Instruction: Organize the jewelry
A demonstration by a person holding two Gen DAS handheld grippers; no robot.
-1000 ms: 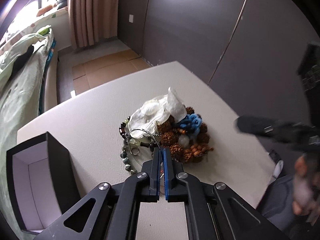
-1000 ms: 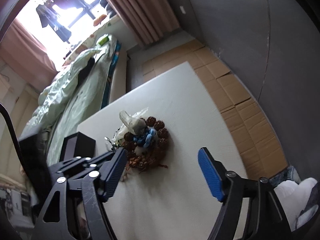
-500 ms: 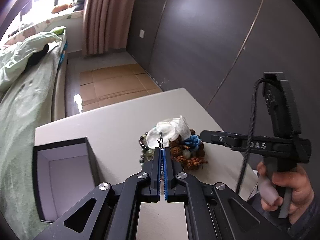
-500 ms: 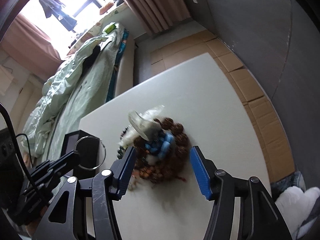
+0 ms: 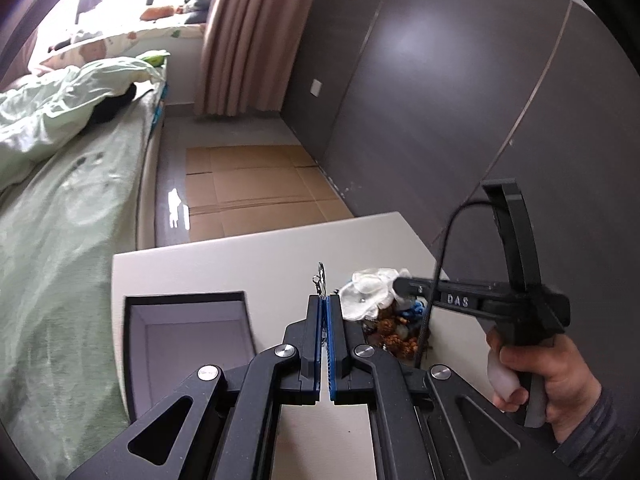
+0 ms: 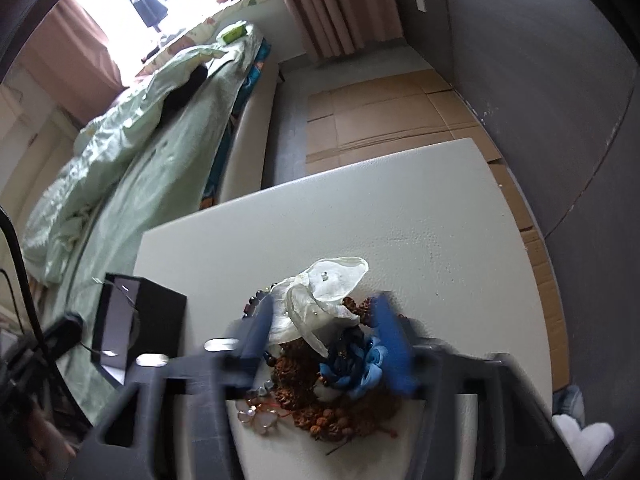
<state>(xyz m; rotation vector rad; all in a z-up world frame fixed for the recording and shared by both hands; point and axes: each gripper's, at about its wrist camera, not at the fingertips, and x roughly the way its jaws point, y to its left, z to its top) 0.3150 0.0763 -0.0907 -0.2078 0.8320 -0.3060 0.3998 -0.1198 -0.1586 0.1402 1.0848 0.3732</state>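
Left gripper (image 5: 324, 304): pinching thin silver wire bangle (image 5: 320, 278), light, springy.
Right gripper (image 6: 324, 328): spread over tangled bead pile (image 6: 340, 396); grasp white gauzy flower (image 6: 324, 300), soft.
Destination: open black box (image 5: 188, 340), left.

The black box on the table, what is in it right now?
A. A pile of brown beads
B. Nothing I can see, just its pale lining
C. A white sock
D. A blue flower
B: the left wrist view looks into the open black box and shows only bare pale lining, while the jewelry pile lies on the table beside it.
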